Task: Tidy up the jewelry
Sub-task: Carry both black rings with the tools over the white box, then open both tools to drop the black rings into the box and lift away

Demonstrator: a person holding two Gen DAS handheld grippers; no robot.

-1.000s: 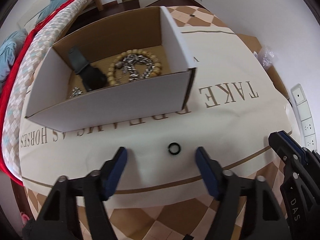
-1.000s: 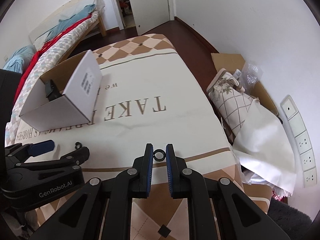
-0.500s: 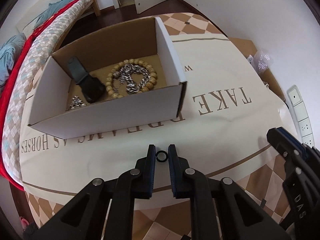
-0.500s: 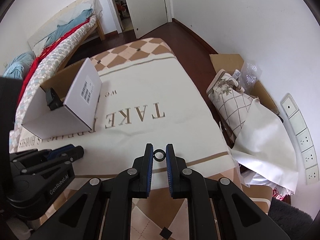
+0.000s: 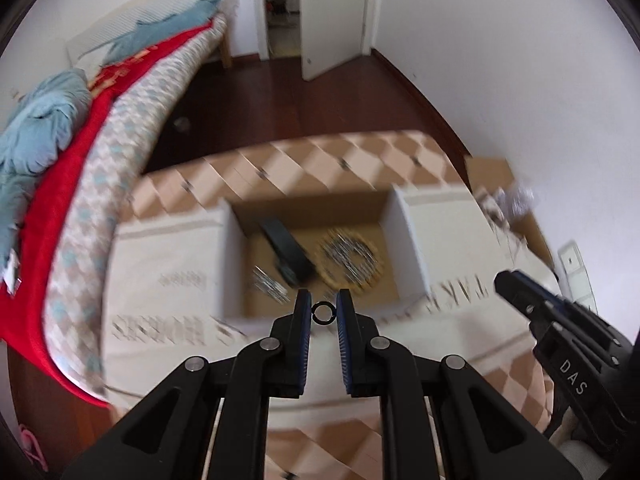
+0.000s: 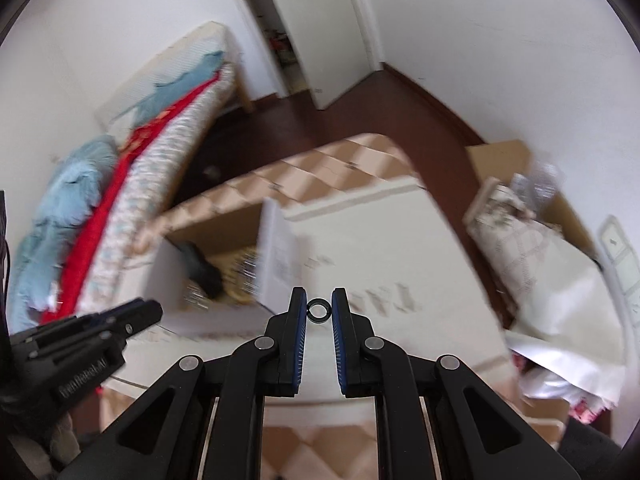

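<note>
A small black ring point(image 5: 323, 313) is pinched between the tips of the left gripper point(image 5: 323, 312). The blue pads point(image 5: 305, 316) press on it from both sides. It hangs in the air just in front of the near wall of the open cardboard box point(image 5: 408, 240), which sits at about 12 o'clock from the gripper.

A second black ring point(image 6: 319, 309) is pinched the same way between the tips of the right gripper point(image 6: 319, 309). From this gripper the box point(image 6: 276, 256) is at about 11 o'clock, and the ring is beside its right wall, over the cloth.

Inside the box lie a round bead bracelet point(image 5: 350, 256) with silver chain in its middle, a black strap point(image 5: 286, 254) at its 9 o'clock, and a small silver piece point(image 5: 270, 286) near the front left corner. These look blurry.

The box sits on a cream cloth with brown letters point(image 5: 168, 288), spread over a checked table cover point(image 5: 320, 160). A bed with a red blanket point(image 5: 68, 184) is at about 9 o'clock from the box.

In the left wrist view the right gripper point(image 5: 516, 286) shows at about 3 o'clock.
</note>
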